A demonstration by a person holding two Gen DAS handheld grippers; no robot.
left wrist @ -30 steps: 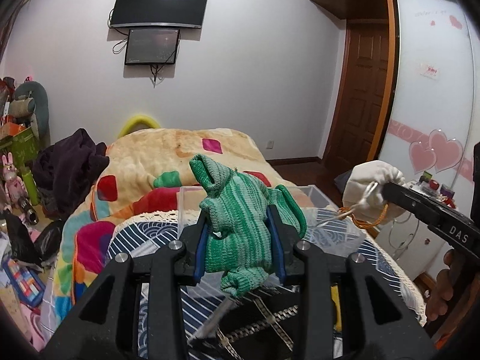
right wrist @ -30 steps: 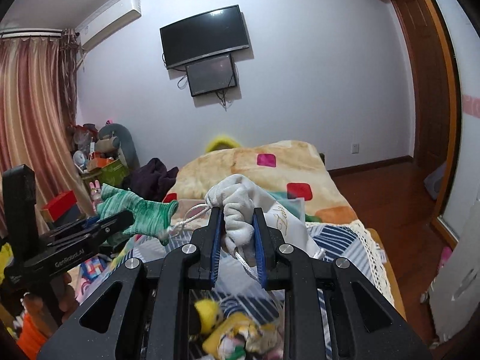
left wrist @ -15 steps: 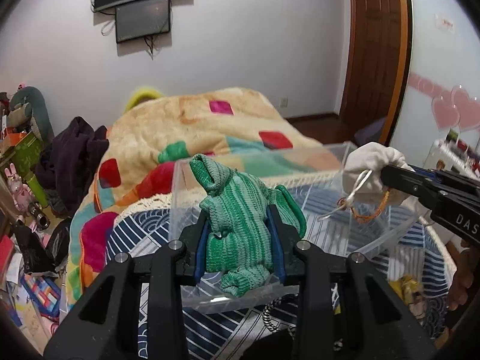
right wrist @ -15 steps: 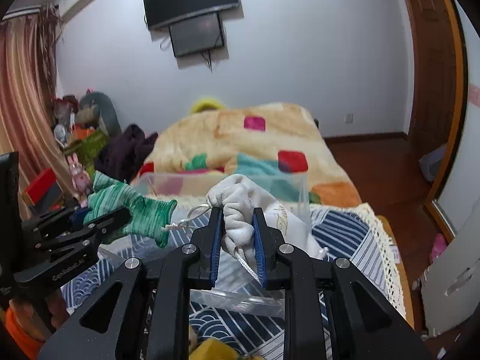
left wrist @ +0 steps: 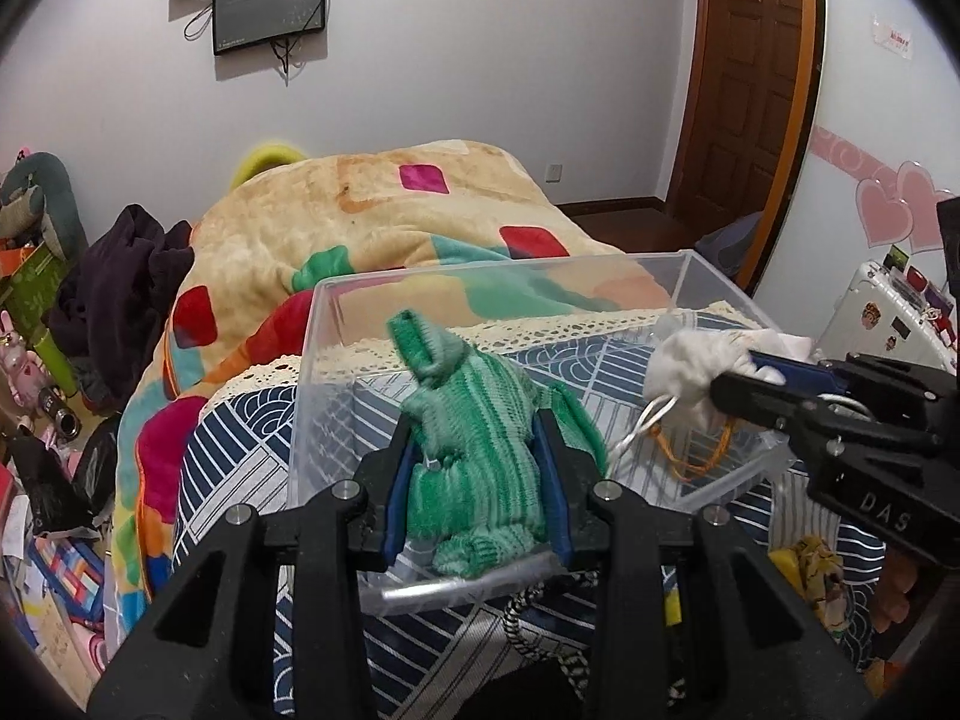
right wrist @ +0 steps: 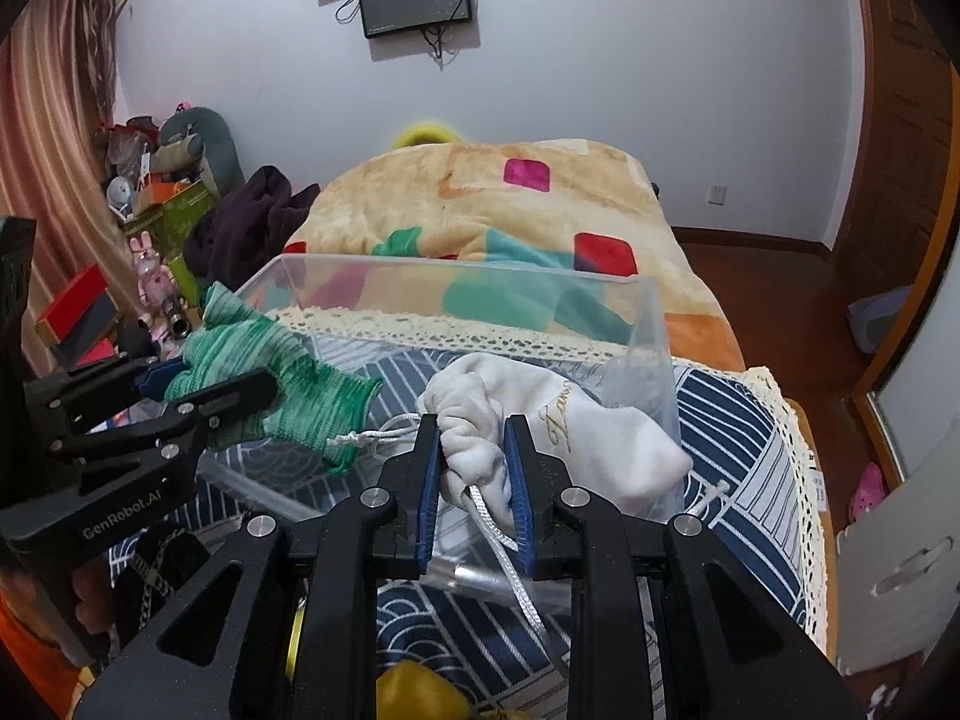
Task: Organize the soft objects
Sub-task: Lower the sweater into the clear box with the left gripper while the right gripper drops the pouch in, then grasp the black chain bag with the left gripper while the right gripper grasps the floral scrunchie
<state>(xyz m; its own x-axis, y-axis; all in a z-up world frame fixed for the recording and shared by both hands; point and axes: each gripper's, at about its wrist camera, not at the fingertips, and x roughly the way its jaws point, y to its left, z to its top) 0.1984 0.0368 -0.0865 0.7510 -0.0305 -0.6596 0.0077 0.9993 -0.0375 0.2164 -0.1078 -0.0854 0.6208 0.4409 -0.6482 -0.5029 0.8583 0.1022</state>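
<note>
Light: even and soft, indoor, no hard shadows.
Glare: faint on the clear box (left wrist: 690, 267) rim.
Edges: strong fisheye bending, dark corners.
Blur: slight.

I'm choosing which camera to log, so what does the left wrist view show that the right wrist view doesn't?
Only the left wrist view shows the white suitcase and pink heart decals. Only the right wrist view shows the curtain and gold lettering on the white drawstring pouch. Both show the clear plastic bin, the green knit piece pinched by the left gripper, and the pouch pinched by the right gripper.
</note>
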